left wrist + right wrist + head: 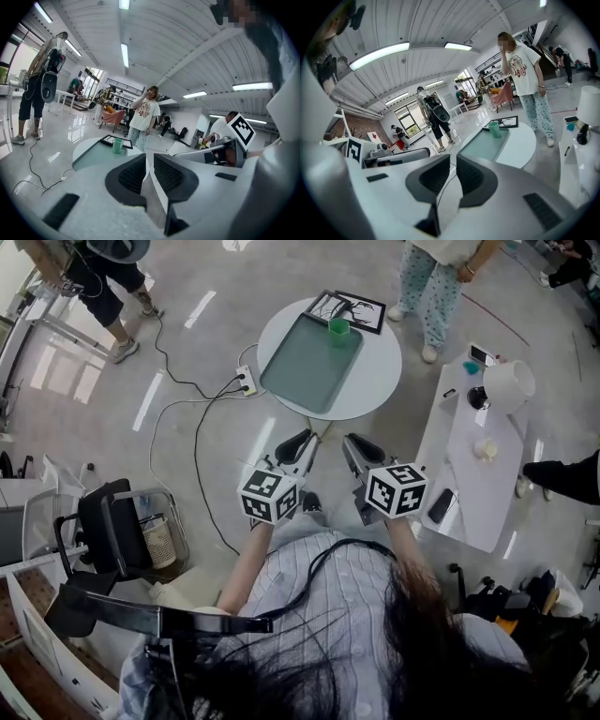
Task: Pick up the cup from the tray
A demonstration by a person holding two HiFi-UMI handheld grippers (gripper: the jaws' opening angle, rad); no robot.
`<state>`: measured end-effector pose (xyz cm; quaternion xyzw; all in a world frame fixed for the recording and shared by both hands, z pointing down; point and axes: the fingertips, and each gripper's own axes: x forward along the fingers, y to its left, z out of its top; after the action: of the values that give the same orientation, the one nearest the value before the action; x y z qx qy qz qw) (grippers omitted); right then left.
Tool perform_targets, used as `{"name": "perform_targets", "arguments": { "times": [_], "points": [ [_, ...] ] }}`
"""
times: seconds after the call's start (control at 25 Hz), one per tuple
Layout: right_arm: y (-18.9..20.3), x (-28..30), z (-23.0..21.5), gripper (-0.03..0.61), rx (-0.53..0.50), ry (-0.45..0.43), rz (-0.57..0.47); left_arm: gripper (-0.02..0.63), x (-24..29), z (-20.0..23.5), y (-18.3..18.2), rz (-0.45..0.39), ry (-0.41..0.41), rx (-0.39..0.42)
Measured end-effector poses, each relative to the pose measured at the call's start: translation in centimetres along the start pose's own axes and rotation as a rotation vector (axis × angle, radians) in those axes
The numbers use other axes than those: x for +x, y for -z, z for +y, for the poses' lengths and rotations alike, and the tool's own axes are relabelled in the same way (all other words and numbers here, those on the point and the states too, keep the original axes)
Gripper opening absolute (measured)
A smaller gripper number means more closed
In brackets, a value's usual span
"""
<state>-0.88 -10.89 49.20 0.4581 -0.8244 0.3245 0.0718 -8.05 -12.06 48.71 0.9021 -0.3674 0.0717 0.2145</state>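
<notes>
A green cup (338, 329) stands upright at the far corner of a grey-green tray (305, 367) on a round white table (380, 367). The left gripper view shows the cup (117, 146) and the tray (91, 157) far ahead, as does the right gripper view, with cup (494, 129) and tray (482, 146). My left gripper (298, 444) and right gripper (359, 448) are held side by side close to my body, short of the table's near edge. Both have their jaws together with nothing between them, left gripper (150, 163), right gripper (453, 163).
A black picture frame (350, 308) lies behind the tray. A long white table (469, 474) with a white lamp (509, 385) and phones stands to the right. A person in patterned trousers (434, 287) stands beyond the round table. Cables and a power strip (247, 381) lie on the floor at left.
</notes>
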Motion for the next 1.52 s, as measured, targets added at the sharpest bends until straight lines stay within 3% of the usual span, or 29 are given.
{"name": "perform_targets", "arguments": {
  "times": [0.36,0.76,1.16,1.52],
  "points": [
    [-2.0,1.5,-2.9,0.058,0.010,0.003,0.007,0.051,2.8,1.1,-0.3,0.015,-0.009,-0.017],
    [-6.4,7.4,-8.7,0.058,-0.028,-0.048,0.066,0.051,8.0,5.9,-2.9,0.006,-0.112,-0.047],
    [-9.9,14.3,-14.9,0.060,-0.144,-0.119,0.185,0.051,14.8,8.8,-3.9,0.045,-0.160,-0.071],
    [-10.1,20.2,-21.1,0.067,-0.225,-0.088,0.246,0.051,19.1,11.1,-3.7,0.086,-0.198,-0.090]
  ]
}}
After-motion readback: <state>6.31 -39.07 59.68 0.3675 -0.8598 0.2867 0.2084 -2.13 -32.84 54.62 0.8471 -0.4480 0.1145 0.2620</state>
